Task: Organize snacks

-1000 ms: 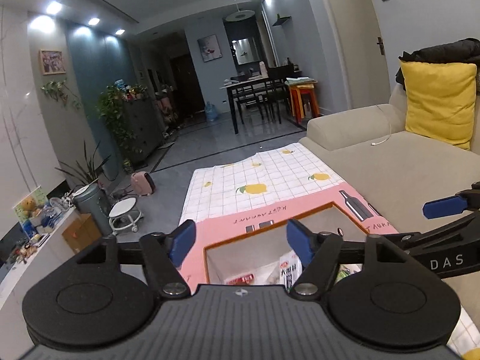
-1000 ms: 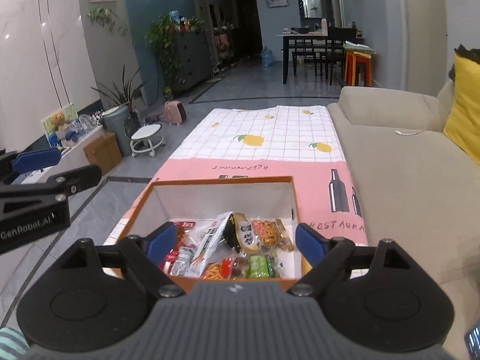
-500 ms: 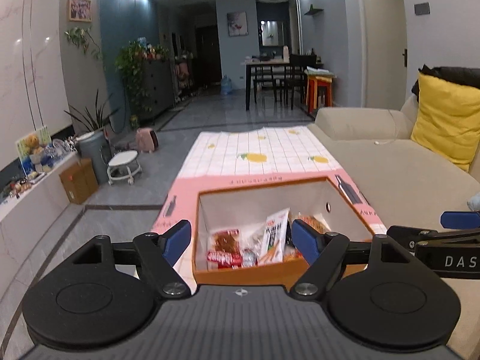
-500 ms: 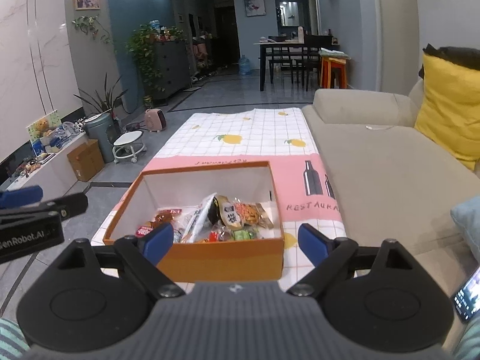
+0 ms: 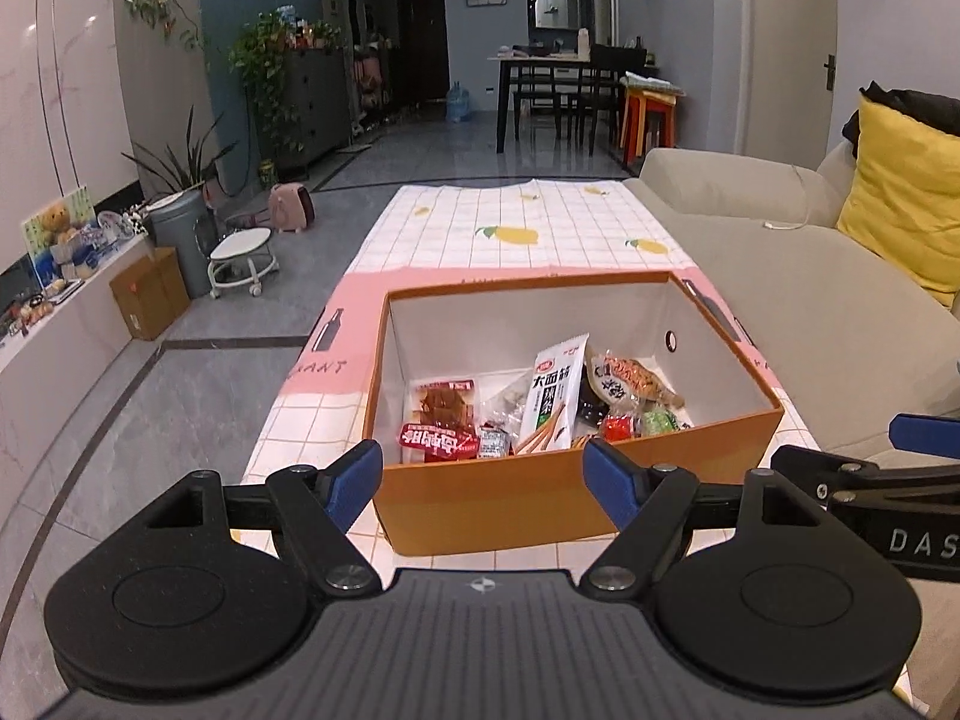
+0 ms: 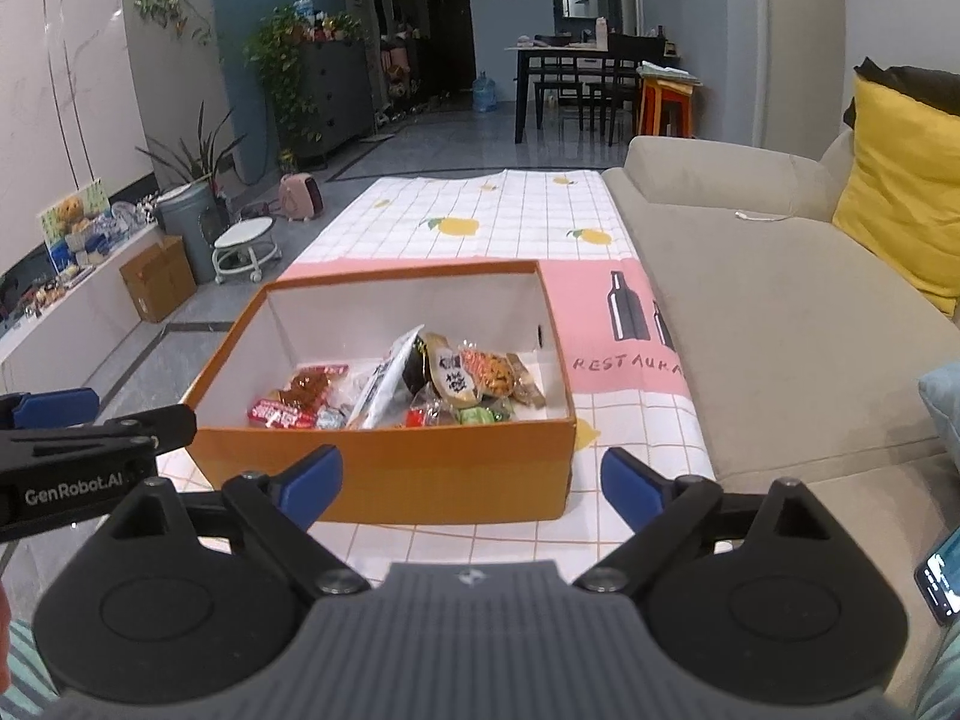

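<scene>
- Both jaws stand apart and empty: your left gripper [image 5: 483, 476] wide, your right gripper [image 6: 471, 479] opening.
- Both hover before the orange cardboard box [image 5: 498, 498] of snack packets [image 5: 549, 396].

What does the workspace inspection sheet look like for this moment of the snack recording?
Surface: low table under a checked tablecloth with lemon prints and a pink band.
Job's things: open orange box on the cloth, holding mixed snack packets piled toward its near side.
Clutter: phone at the right edge of the right wrist view.
Grippers: left gripper open, empty, short of the box; right gripper jaws opening, nothing between them.
Cables: white cable on the beige sofa.
Surroundings: yellow cushion, dining table, plants, grey bin.
</scene>
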Demonstrator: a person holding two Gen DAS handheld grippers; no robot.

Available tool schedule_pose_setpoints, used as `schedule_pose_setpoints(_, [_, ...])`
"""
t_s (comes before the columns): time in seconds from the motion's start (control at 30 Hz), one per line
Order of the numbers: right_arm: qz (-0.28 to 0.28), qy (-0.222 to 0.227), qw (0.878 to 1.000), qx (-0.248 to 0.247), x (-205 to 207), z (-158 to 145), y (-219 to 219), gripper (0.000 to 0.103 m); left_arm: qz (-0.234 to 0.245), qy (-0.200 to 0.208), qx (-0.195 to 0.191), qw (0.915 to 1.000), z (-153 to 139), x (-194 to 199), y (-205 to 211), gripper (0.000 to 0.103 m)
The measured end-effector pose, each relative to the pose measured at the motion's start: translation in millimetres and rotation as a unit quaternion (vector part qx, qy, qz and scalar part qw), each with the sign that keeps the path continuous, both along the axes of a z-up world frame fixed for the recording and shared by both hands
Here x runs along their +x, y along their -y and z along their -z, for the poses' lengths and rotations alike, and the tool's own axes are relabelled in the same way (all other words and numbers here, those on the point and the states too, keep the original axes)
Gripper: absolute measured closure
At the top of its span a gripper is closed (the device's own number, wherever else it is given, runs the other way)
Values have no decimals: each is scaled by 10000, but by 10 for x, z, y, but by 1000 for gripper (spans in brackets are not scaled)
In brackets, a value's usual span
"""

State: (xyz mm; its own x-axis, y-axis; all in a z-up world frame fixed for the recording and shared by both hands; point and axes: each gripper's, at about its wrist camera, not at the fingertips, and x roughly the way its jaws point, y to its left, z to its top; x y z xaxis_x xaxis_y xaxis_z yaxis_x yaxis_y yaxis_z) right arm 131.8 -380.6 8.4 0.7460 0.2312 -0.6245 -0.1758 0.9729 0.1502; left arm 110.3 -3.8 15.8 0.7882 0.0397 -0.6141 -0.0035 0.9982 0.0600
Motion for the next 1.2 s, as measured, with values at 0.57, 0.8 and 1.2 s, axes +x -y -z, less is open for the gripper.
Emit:
schedule_pose_setpoints(0.57, [-65,-143,9998,-93,65,142,-75,13,-36,-139,-74,9999,53,30,-6,14])
schedule_pose_setpoints(0.8, [-94,-118,9998,-94,60,126,-84,13,-72,-196,-113,9997,65,20,-2,14])
schedule_pose_setpoints(1.2, [-112,-110,9998,-118,70,111,-98,13,-107,-273,-80,9995,85,39,26,14])
